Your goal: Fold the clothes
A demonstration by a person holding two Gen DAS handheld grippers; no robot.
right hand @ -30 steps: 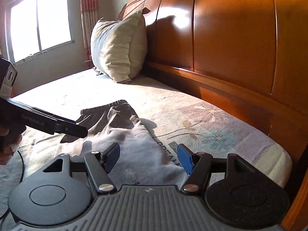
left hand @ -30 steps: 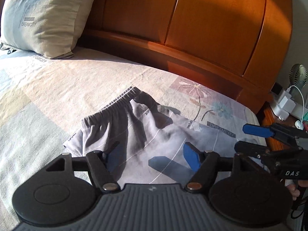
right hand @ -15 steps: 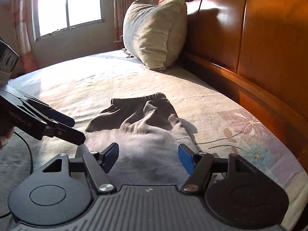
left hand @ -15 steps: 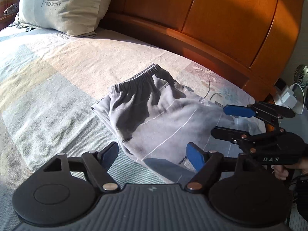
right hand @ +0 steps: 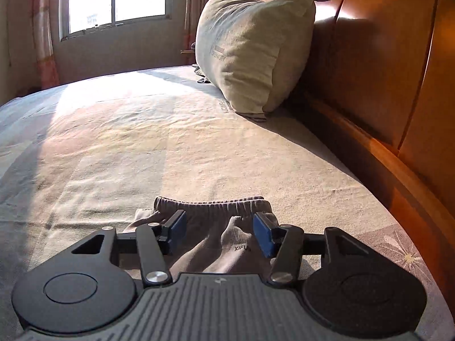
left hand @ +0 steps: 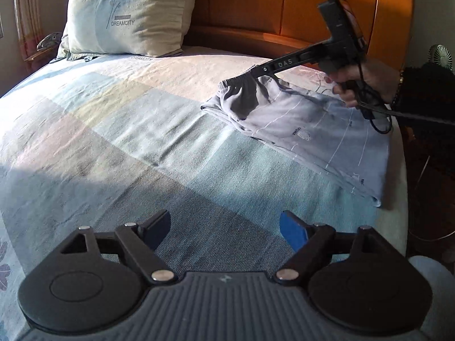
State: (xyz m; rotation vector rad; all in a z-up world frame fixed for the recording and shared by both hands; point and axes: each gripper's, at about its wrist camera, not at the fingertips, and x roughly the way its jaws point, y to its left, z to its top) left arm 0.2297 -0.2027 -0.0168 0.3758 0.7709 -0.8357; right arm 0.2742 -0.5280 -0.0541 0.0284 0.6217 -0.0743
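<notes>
My left gripper (left hand: 224,228) fills the bottom of its own view, blue pads wide apart with only the patchwork bedsheet (left hand: 119,142) between them. A second ago those pads straddled the grey trousers (left hand: 298,125); now I have drawn back and the garment lies well off, in the right half of the frame.

My right gripper (right hand: 220,233) has gone the other way. It was behind the garment's middle; now its pads stand apart on either side of the bunched fabric just below the elastic waistband (right hand: 210,203), and I cannot tell if they touch the cloth. Between them I read "XIFU" on the trousers (right hand: 216,244), the rest cut off by the right pad.

In the left view that same gripper's (left hand: 257,72) tips are at the waistband, its arm printed "DAS", my hand (left hand: 361,81) around the handle. Small printed words on the cloth there are too small to read. The trousers' long axis runs diagonally, waistband toward the upper middle of the frame, the other end toward the lower right near the mattress edge.

Farther back, the pillow (left hand: 128,14) leans on the wooden headboard (left hand: 256,5), upper left, marked "DREAMCITY"; the sheet below it carries the same word. In the right view the pillow (right hand: 253,51) sits upper centre, its print sideways, with a bright window (right hand: 113,0) at upper left.
</notes>
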